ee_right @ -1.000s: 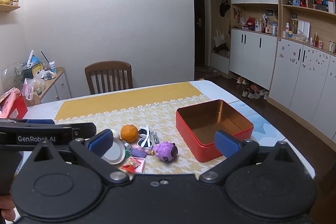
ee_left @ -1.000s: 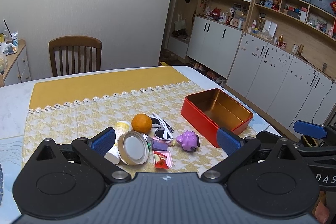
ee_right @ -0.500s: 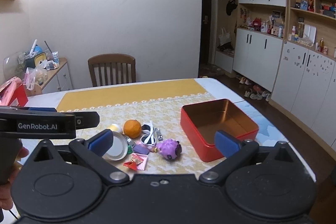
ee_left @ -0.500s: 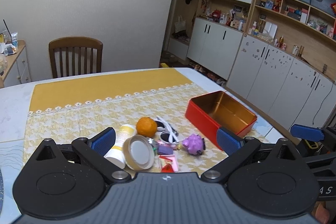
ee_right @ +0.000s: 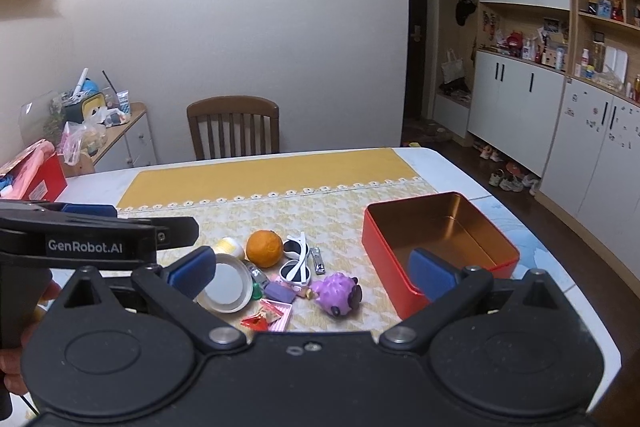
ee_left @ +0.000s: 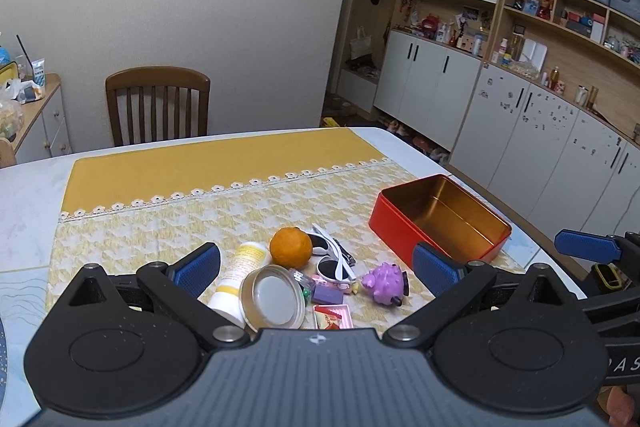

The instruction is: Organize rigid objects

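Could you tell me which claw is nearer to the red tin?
Right. The right claw has one finger in front of the red tin's near wall; the left claw hangs over the clutter beside it.

Two fisheye views, each mounted behind and above a hand-held gripper, looking forward and slightly down along blue-padded fingers toward the far wall and the chair [ee_left: 158, 105].

Left wrist view: from the near edge of the counter [ee_left: 24, 203], angled somewhat rightward toward the cabinets, close over the pile of small things.

Right wrist view: set further right, facing the chair more squarely, with the left hand-held gripper [ee_right: 100, 245] crossing its left side.

Shared by both: yellow cloth [ee_right: 264, 173], orange [ee_left: 291, 247], purple toy [ee_right: 334, 293], red tin [ee_left: 440, 217], chair, cabinets.
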The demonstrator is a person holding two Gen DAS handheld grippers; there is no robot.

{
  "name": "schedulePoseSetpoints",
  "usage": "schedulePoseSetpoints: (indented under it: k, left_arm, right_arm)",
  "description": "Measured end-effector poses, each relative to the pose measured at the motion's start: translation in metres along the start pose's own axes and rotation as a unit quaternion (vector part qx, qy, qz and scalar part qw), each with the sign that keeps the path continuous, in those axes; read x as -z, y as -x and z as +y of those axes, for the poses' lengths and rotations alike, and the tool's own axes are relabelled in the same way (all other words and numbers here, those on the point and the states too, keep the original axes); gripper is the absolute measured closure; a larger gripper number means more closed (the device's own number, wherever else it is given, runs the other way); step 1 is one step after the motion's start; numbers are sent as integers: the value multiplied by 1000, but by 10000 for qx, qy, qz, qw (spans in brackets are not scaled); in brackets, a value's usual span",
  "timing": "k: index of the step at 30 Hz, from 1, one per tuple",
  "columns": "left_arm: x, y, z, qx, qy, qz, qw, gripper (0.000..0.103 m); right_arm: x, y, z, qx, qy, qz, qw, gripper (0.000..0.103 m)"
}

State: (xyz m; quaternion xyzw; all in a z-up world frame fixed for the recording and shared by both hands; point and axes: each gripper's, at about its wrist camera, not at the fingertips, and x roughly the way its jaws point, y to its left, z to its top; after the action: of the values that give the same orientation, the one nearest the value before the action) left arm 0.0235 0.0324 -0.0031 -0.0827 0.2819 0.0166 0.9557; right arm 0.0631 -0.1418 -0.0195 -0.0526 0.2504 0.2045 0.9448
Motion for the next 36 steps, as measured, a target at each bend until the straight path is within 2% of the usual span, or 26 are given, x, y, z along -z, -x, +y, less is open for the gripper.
schedulePoseSetpoints:
  k: [6,14,20,26,30,36]
  left_arm:
    - [-2,-9,-13,-195,186,-55,9996,0]
    - [4,-27,-22,-332,454,172,9983,0]
    - [14,-34,-26,-399,356,138,9985,0]
    - [31,-51,-16,-690,186,252,9971,1]
    - [40,-68,-7,-918,-25,308,9953,1]
    - [54,-92,1,-1032,-405,329,9933,1]
  right_arm:
    - [-7,-10,-18,-283,111,-6,9995,0]
    - [-7,-22,-41,-554,225,134,9981,0]
    - [-4,-29,-54,-701,183,269,9970,0]
    - [6,-43,-59,-803,279,464,9953,1]
    - [12,-61,-56,-875,578,576,9928,2]
    - [21,-96,-49,-1018,1061,862,9854,9]
